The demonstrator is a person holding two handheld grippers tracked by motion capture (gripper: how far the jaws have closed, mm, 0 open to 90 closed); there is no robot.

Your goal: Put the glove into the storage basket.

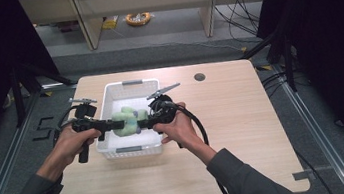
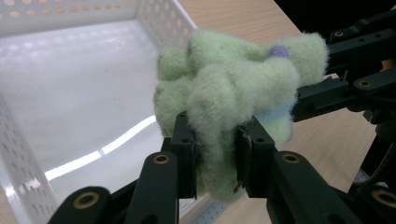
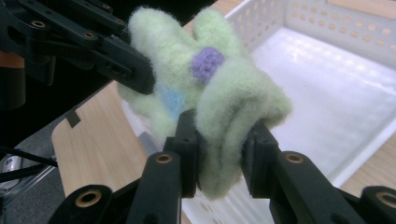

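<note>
Roughly centred over white basket (image 1: 146, 86): pale green plush toy (image 1: 126, 121), fuzzy, held up between both grippers, above basket interior, not resting on basket floor.

Far left in high view: left hand (image 1: 68, 145) wrapped round handle, sleeve coming in from bottom left. Left gripper (image 1: 109, 125) pointing right toward toy, cable looping behind. Jaws clamped on a thick limb of toy; in left gripper view (image 2: 217, 149) pads pressing both sides of a downward-hanging green lobe, fabric bulging between and below them. Basket floor bare and glossy behind toy, perforated walls at left and top, tabletop (image 2: 243, 21) at upper right.

Middle: toy bunched up, small purple patch (image 3: 207, 64) and light blue patch (image 3: 173, 100) on it in right gripper view. Basket sits on left half of tabletop, near front edge under the two grippers.

Right: right gripper (image 1: 144, 124) pointing left, opposite the left one, jaws also clamped on toy; in right gripper view (image 3: 219, 149) pads squeezing a folded green lobe, other gripper's jaw tip touching toy at upper left. Right hand (image 1: 180, 126) gripping handle, cable trailing down past wrist, sleeve entering from bottom right. Right half of tabletop bare wood, small dark round hole (image 1: 199, 77) near far edge.
</note>
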